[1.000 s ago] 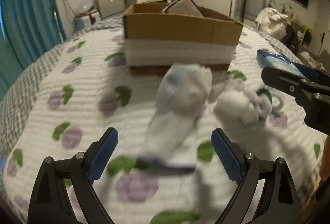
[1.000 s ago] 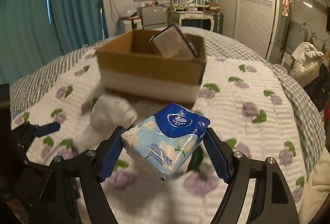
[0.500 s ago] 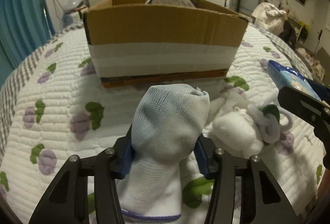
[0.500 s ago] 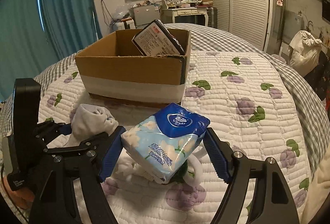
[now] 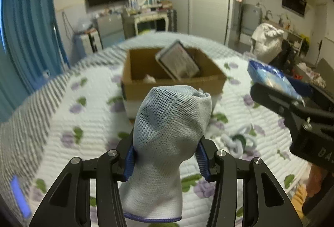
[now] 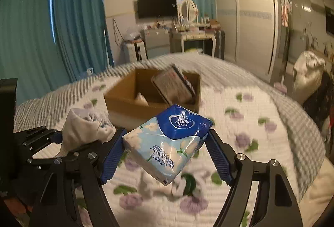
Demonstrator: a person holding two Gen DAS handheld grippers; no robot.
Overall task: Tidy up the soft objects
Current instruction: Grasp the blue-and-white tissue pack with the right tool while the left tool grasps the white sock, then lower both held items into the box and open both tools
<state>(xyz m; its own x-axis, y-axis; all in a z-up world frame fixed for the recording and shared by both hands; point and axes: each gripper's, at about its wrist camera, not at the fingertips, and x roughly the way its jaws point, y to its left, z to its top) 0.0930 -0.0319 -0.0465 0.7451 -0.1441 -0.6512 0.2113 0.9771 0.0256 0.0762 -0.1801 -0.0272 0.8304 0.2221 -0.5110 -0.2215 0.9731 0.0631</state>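
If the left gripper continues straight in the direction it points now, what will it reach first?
Probably the cardboard box: its near wall lies directly ahead of the left gripper, which holds the sock. Depth is unclear.

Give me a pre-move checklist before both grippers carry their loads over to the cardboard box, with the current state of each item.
1. Left gripper clamped on the sock: ok, both pads press its sides.
2. Right gripper clamped on the tissue pack: ok, held between both pads.
3. Cardboard box open on top: ok.
4. Room inside the box: cannot tell; a flat packet leans in it and something white lies at the bottom.
5. Grippers apart: ok, close but not touching.
6. Plush toy clear of the path: ok, lying on the quilt.
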